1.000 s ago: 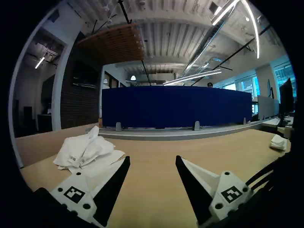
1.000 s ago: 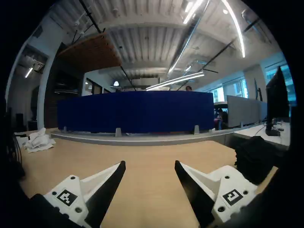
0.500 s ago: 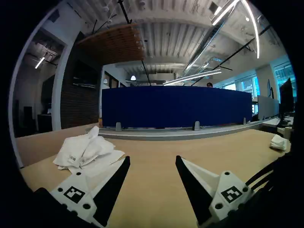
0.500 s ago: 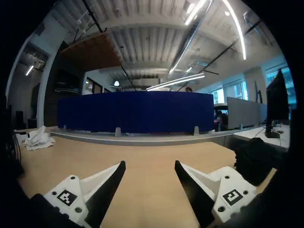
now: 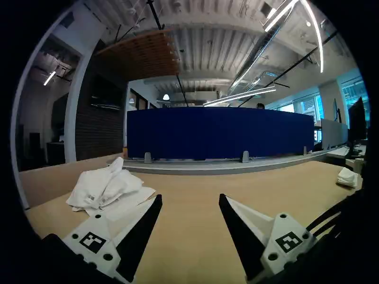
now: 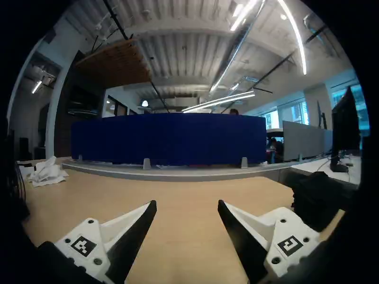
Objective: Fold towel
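A crumpled white towel (image 5: 106, 189) lies on the wooden table (image 5: 199, 189), just ahead and to the left of my left gripper (image 5: 189, 204). That gripper is open, low over the tabletop, with nothing between its fingers. In the right gripper view the same towel (image 6: 46, 173) sits small at the far left of the table (image 6: 184, 194). My right gripper (image 6: 186, 208) is also open and holds nothing, well to the right of the towel.
A blue divider panel (image 5: 218, 132) on a grey rail closes off the table's far edge. A second small white cloth (image 5: 348, 177) lies at the right in the left gripper view. A black bag (image 6: 320, 199) and a monitor (image 6: 345, 128) stand at the right.
The right gripper view has tipped up very slightly, so the table and towel sit a little lower to higher in frame. The left gripper has not moved.
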`<state>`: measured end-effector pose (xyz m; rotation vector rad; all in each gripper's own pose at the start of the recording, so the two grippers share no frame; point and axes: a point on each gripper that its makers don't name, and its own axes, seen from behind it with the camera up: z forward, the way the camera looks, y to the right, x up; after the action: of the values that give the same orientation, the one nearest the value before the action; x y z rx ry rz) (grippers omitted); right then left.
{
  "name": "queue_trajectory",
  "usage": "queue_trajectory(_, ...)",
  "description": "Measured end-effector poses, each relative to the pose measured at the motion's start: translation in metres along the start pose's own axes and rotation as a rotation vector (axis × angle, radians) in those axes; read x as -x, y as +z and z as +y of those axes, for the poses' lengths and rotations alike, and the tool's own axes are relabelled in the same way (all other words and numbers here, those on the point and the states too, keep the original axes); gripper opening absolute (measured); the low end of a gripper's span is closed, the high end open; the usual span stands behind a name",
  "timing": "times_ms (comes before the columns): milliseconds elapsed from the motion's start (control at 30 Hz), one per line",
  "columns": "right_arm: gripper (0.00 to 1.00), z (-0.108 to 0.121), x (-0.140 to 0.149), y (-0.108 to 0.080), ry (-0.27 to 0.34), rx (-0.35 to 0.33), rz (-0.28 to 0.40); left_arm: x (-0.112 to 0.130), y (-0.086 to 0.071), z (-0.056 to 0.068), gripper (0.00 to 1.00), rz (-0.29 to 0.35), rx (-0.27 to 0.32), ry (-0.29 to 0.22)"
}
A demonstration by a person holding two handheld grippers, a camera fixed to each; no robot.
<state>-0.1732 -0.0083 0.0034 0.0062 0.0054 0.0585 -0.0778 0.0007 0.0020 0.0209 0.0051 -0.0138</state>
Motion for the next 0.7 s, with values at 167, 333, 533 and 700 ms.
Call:
queue_trajectory(167, 1.00, -0.0002, 0.0010, 0.0002, 0.001, 0.000, -0.001, 0.0001, -0.0003, 0.0000, 0.88, 0.000, 0.000, 0.000)
queue_trajectory(333, 1.00, -0.0003, 0.0013, 0.0013, 0.000, 0.000, -0.001, 0.0000, 0.0001, 0.0000, 0.88, 0.000, 0.000, 0.000)
queue_trajectory(533, 1.00, 0.0001, 0.0017, 0.0017, 0.000, 0.000, -0.001, -0.0004, 0.0010, 0.0000, 0.89, 0.000, 0.000, 0.000)
queue_trajectory(700, 1.00, 0.0003, 0.0025, 0.0013, 0.000, 0.000, -0.001, -0.0005, 0.0009, 0.0002, 0.89, 0.000, 0.000, -0.001)
